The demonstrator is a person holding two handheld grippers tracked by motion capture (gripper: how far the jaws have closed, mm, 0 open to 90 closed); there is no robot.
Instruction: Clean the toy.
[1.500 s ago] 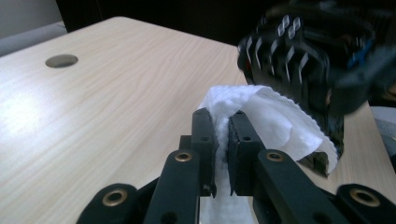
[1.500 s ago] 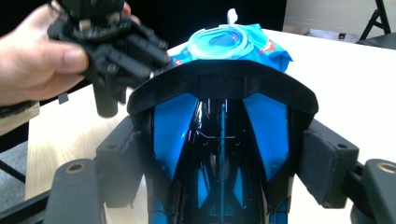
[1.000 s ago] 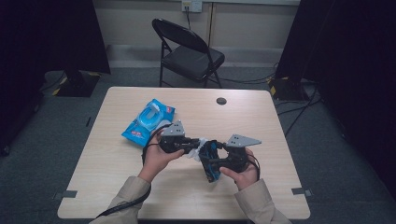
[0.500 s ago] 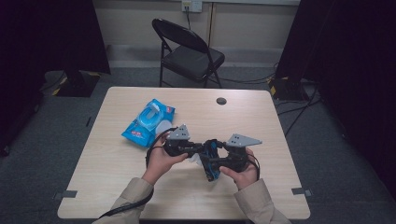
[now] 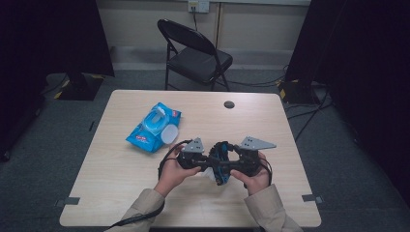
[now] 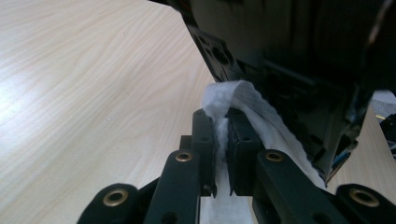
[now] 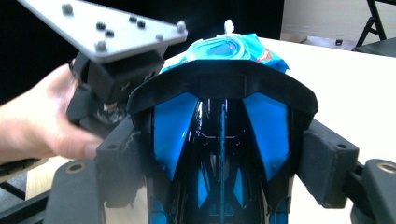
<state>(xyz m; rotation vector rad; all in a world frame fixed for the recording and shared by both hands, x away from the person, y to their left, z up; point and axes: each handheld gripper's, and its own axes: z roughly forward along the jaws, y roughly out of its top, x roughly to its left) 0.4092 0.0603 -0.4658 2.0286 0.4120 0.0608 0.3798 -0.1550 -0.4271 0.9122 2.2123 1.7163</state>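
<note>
One wipe [image 6: 243, 100], one black-blue item [image 7: 222, 140], 2 grippers

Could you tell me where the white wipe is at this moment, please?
In the left gripper view, the white wipe is pinched between the left gripper jaws, pressed against the black-and-blue object that the right gripper holds.

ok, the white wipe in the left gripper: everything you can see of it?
The white wipe looks like thin, soft nonwoven cloth with a faint embossed texture. It is pinched between the left gripper fingers, bulges in a fold above them and drapes down to the right, against the black and blue object clamped in the right gripper.
</note>
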